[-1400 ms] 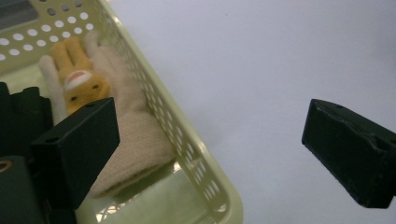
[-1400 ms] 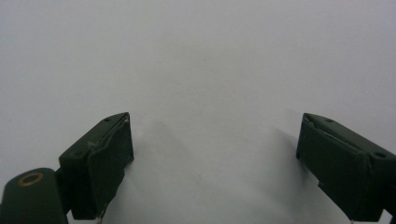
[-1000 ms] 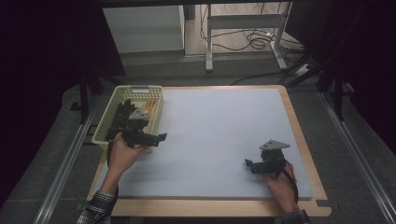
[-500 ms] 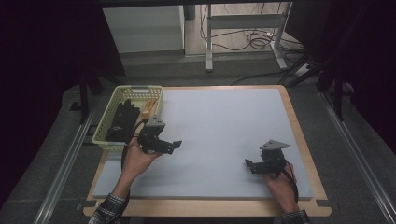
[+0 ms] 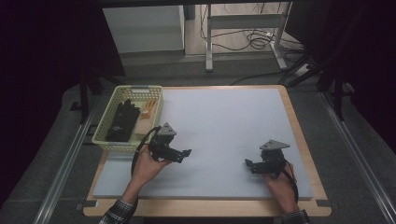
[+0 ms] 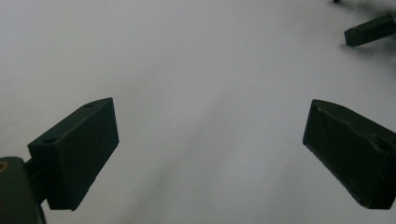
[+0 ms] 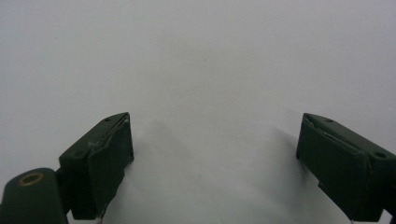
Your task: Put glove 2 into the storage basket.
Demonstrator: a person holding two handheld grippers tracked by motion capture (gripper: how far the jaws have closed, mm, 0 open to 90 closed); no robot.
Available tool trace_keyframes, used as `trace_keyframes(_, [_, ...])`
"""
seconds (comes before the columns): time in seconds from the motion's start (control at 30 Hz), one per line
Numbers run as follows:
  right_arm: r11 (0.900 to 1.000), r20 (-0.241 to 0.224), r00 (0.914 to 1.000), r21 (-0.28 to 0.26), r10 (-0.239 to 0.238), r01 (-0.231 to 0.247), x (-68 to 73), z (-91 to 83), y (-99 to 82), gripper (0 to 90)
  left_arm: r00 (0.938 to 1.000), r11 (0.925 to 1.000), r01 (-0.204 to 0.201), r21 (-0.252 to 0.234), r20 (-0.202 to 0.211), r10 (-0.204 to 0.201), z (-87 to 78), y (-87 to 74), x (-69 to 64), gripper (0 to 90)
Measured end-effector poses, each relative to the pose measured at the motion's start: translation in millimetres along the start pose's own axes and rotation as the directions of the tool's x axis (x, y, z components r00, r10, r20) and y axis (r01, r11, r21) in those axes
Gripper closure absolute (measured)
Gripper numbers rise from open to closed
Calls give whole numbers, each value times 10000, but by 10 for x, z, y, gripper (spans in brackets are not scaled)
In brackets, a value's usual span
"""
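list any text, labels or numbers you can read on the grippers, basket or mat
None can be read.
Left gripper: no lettering visible on it or its grey plate.
Right gripper: none visible.
Basket: no label on its walls; the black and orange things inside are too small to tell.
Mat: plain.

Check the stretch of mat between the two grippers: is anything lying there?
Nothing. In the high view the grey mat is bare between the left gripper and the right gripper; both stand open.
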State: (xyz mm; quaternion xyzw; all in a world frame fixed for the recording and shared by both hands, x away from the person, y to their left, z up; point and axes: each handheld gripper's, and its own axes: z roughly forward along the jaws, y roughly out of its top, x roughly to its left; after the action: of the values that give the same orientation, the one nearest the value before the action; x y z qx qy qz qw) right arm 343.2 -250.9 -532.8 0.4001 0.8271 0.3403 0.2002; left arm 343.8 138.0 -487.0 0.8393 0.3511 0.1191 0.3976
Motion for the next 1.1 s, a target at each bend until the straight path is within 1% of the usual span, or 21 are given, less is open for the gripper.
trace_keyframes(0.33, [10000, -1, 10000, 2, 0, 0, 1, 0, 0, 106, 9990, 9999, 13, 126, 452, -18, 183, -161, -54, 30])
trace_keyframes(0.5, [10000, 0, 10000, 0, 3, -3, 1, 0, 0, 106, 9965, 9997, 126, 191, 824, -142, 259, -235, -71, 21])
trace_keyframes(0.57, [10000, -3, 10000, -2, 2, -2, 1, 0, 0, 106, 9954, 9997, 55, 250, 954, -79, 285, -263, -83, 14])
trace_keyframes(0.67, [10000, -3, 10000, 0, 2, -2, 1, 0, 0, 106, 9960, 9994, -41, 335, 899, 11, 315, -296, -106, 10])
trace_keyframes(0.73, [10000, -1, 10000, -1, 0, 0, 1, 0, 0, 106, 9967, 9988, -194, 442, 802, 158, 343, -327, -120, 9])
trace_keyframes(0.83, [10000, 0, 10000, 0, 3, -3, 1, 0, 0, 106, 9974, 9983, -232, 542, 692, 194, 379, -371, -142, 8])
trace_keyframes(1.0, [10000, 1, 10000, 2, 4, -4, 2, 0, 0, 106, 9976, 9954, -532, 795, 491, 494, 428, -435, -177, 2])
trace_keyframes(1.07, [10000, 1, 10000, 2, 3, -3, 1, 0, 0, 106, 9968, 9936, -747, 849, 343, 720, 433, -442, -199, 0])
trace_keyframes(1.1, [10000, 0, 10000, 0, 1, -1, 2, 0, 0, 106, 9966, 9929, -786, 887, 304, 762, 437, -442, -207, 0])
